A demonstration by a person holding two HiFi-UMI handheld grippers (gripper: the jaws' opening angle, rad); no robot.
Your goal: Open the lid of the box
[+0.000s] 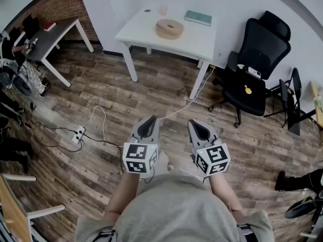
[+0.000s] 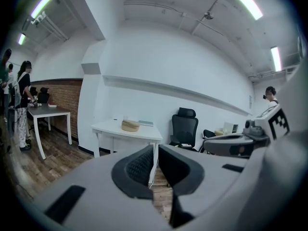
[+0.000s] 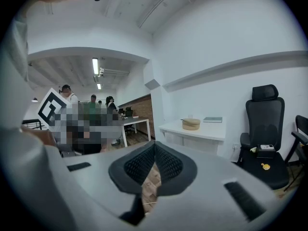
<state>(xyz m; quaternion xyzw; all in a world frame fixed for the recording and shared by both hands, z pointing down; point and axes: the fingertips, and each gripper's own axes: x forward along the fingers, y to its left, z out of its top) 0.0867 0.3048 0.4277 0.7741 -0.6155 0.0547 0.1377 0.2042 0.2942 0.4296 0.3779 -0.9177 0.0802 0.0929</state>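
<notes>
Position: the round box point(image 1: 169, 31) sits near the middle of the white bench point(image 1: 143, 32), against the far wall. A green book point(image 1: 198, 18) and a clear cup point(image 1: 162, 10) stand behind it, apart from it. The lid point(image 1: 169, 24) appears to be in place. The seam between lid and body is too small to make out from here.

Grippers: the left hand-held gripper point(image 1: 151, 120) and the right hand-held gripper point(image 1: 195, 123) are held in front of the person's body, over the wooden floor point(image 1: 101, 84) and well short of the bench. Each has its jaws pressed together with nothing between them. Both point toward the bench. A black office chair point(image 1: 255, 59) stands to the right of the bench.

Handling assessment: the box is low, tan and disc-shaped, probably wood or bamboo. I judge it light and rigid, with a dry surface that should not be slippery. A box this light is likely to slide, or to rise with the lid, if the fit is snug.

Recommended hold: pinch the lid at its outer rim with one gripper and steady the lower wall with the other.
</notes>
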